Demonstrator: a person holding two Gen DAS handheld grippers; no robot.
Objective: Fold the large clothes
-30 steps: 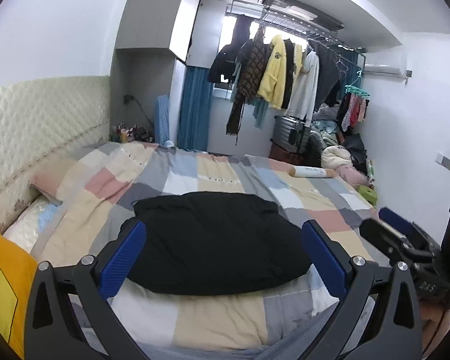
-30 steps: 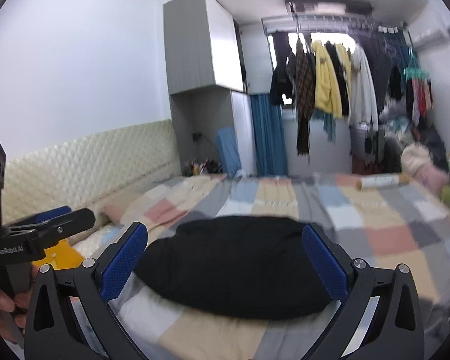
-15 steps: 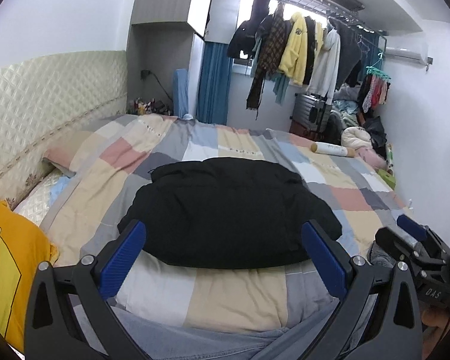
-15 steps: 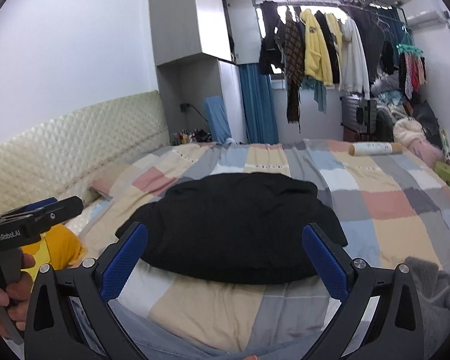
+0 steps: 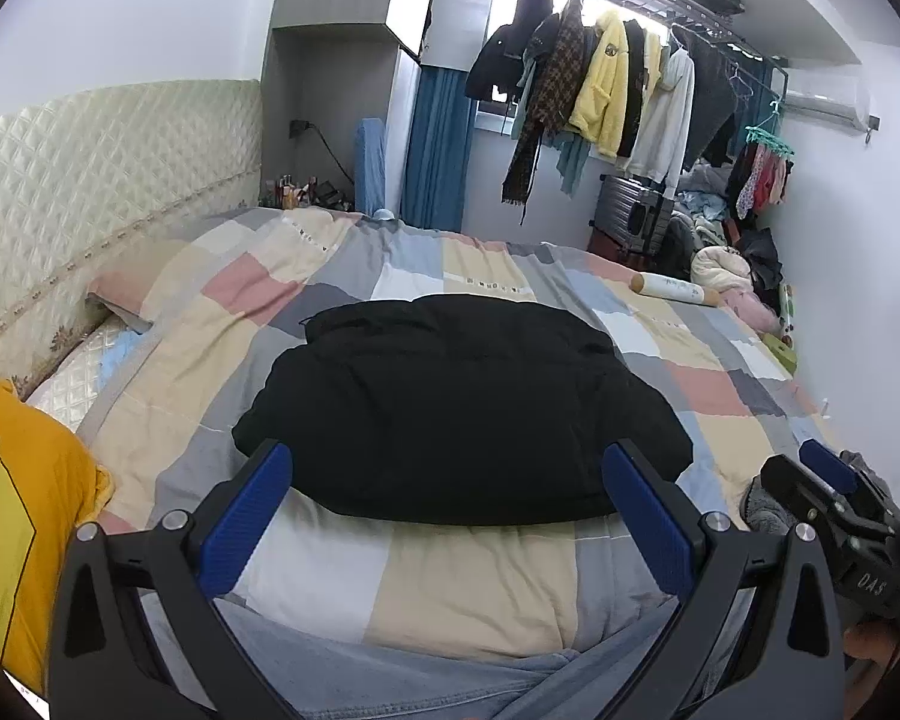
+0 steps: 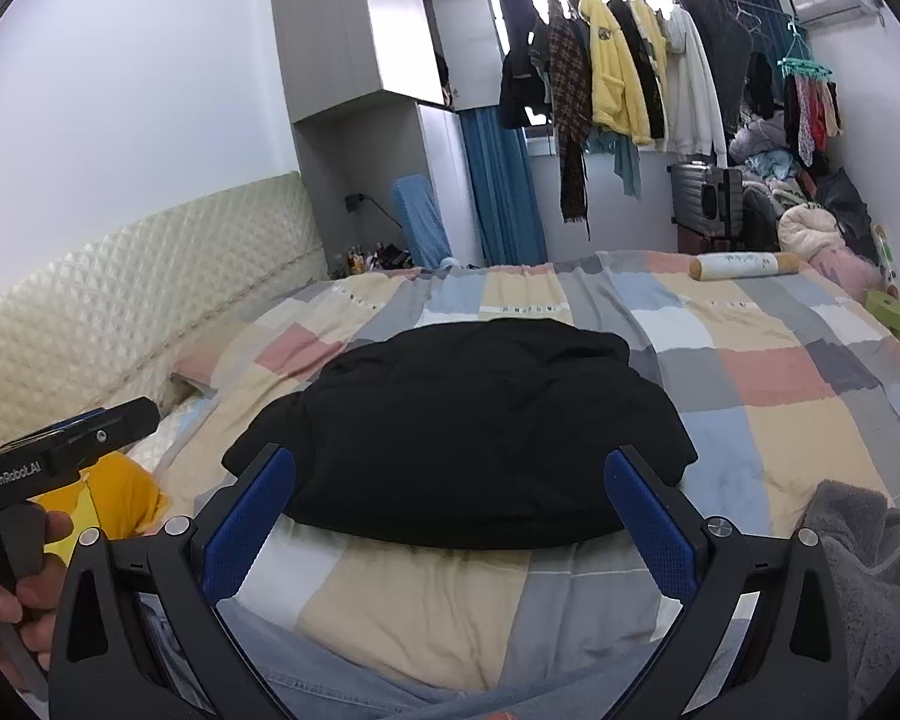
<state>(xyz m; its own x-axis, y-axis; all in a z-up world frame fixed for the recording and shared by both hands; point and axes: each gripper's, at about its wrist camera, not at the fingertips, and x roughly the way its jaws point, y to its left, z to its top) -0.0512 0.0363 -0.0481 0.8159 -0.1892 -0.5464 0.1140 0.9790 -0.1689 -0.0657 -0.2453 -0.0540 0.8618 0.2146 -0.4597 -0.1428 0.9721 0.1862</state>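
Note:
A black padded jacket (image 5: 456, 408) (image 6: 468, 438) lies folded into a compact bundle in the middle of the bed's patchwork quilt (image 5: 480, 576) (image 6: 768, 372). My left gripper (image 5: 450, 480) hangs open above the quilt's near edge, just short of the jacket, holding nothing. My right gripper (image 6: 450, 486) is open too, at about the same distance from the jacket. Each gripper shows in the other's view: the right one (image 5: 834, 492) at the right edge, the left one (image 6: 72, 444) at the left edge in a person's hand (image 6: 12, 594).
A yellow pillow (image 5: 24, 510) lies at the left by the quilted headboard (image 5: 96, 180). A grey fleece item (image 6: 870, 570) sits at the near right. A roll pillow (image 6: 744, 267) rests on the far side. Clothes hang on a rack (image 5: 606, 84); blue denim (image 5: 390, 678) shows below.
Both grippers have tilted down and drawn back slightly, so the jacket sits higher and fuller in view. The jacket has not moved and both grippers stayed open.

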